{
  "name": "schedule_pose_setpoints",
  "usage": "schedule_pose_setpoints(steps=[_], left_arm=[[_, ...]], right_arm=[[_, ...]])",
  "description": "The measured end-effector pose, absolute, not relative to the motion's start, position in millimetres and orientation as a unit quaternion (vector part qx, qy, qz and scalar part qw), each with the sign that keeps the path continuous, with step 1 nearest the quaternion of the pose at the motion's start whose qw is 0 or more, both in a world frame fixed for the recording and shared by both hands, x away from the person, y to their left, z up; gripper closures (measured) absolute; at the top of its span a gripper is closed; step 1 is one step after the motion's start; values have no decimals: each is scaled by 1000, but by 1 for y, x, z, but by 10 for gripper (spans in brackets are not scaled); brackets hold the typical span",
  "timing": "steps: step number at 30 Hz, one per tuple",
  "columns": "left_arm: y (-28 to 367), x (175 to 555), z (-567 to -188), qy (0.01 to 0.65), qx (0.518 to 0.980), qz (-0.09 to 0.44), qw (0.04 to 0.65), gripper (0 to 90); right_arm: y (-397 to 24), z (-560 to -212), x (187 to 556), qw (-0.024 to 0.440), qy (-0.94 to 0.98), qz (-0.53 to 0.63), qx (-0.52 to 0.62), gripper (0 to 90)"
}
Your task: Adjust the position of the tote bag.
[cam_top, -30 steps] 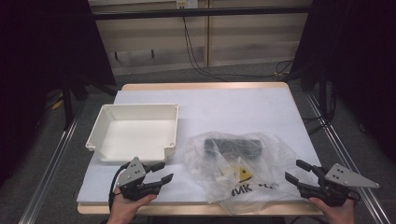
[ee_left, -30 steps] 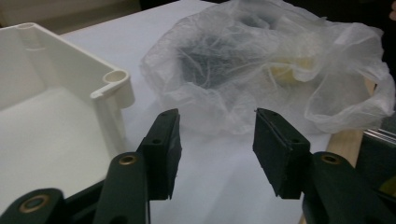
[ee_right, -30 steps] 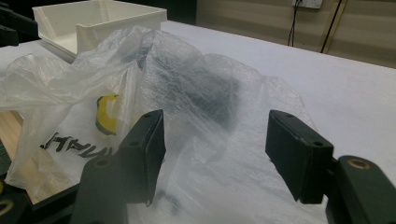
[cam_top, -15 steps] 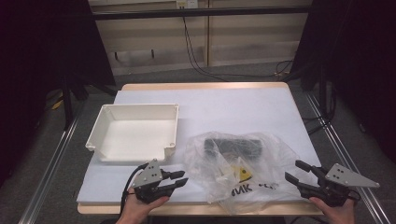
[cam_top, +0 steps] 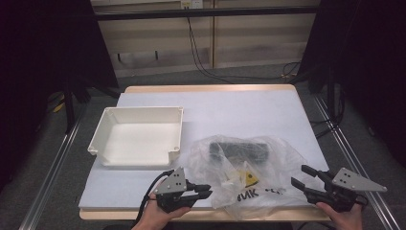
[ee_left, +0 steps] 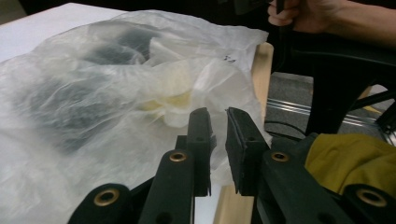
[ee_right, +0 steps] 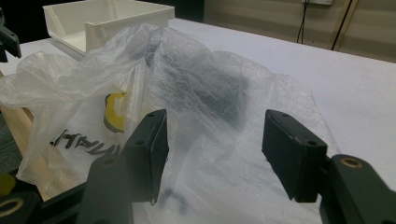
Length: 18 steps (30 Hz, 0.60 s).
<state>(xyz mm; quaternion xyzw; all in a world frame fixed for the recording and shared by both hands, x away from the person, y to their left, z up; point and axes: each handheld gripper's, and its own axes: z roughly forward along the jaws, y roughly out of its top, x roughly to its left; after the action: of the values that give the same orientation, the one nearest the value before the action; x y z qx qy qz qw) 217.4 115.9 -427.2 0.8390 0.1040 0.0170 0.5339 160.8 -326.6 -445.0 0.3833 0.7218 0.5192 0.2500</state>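
A crumpled clear plastic bag (cam_top: pixel 268 163) lies at the table's front, with a dark block (cam_top: pixel 239 149) and a yellow piece (cam_top: pixel 249 179) inside it. My left gripper (cam_top: pixel 209 190) sits at the bag's left edge, pointing right. Its jaws have just been closing and stand a narrow gap apart (ee_left: pixel 217 114), with nothing between them; the bag (ee_left: pixel 93 93) lies just beyond the tips. My right gripper (cam_top: pixel 299 175) rests at the bag's right edge, open wide. From its own view (ee_right: pixel 215 116) the bag (ee_right: pixel 201 93) bulges up just past the jaws, untouched by the pads.
A white open tray (cam_top: pixel 139 111) stands at the left middle of the white table top (cam_top: pixel 239 110). The wooden front edge (cam_top: pixel 119 214) runs just under both hands. Dark floor and metal rails flank the table.
My left gripper has slid right along the front edge to the bag, and its jaws have narrowed. The right gripper and the bag have kept still.
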Motion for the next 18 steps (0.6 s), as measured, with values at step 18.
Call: schedule_pose_setpoints(steps=[18], left_arm=[[88,211,-444,53,856,-12,514,620]], right_arm=[[-323,-447,161,241,728,521,375,388]])
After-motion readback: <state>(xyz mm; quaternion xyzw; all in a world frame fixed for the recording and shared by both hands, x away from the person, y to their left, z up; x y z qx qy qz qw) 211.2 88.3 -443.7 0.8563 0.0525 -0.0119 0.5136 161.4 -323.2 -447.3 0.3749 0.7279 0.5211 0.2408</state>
